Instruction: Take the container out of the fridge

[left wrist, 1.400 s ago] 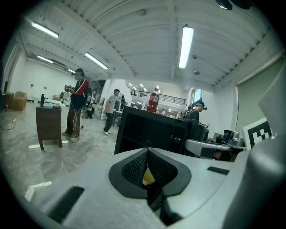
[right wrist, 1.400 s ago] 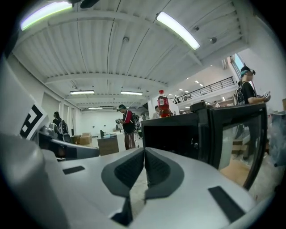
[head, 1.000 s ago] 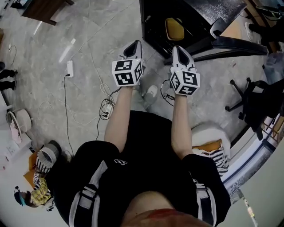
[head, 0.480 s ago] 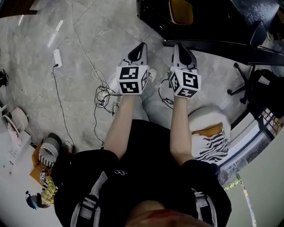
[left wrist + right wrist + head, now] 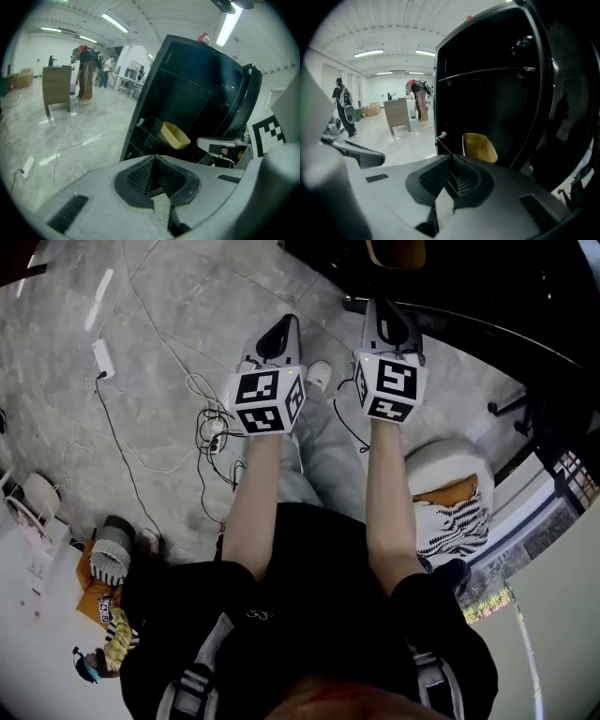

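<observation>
A tall black fridge (image 5: 197, 89) stands open ahead, its door (image 5: 562, 93) swung to the right. On a low shelf inside sits a yellow container (image 5: 174, 135) (image 5: 479, 146), also at the top edge of the head view (image 5: 396, 249). My left gripper (image 5: 279, 334) (image 5: 153, 157) is shut with nothing in it, short of the fridge. My right gripper (image 5: 389, 315) (image 5: 452, 158) is shut and empty too, pointing at the container from a small distance.
White cables and a power strip (image 5: 101, 356) lie on the grey floor to the left. A black office chair base (image 5: 525, 404) and a white stool with striped cloth (image 5: 450, 493) are at right. People and a wooden cabinet (image 5: 56, 89) stand far off.
Both grippers have moved forward toward the fridge as the person steps closer; the container has slid to the top edge of the head view. Both jaws stay shut.
</observation>
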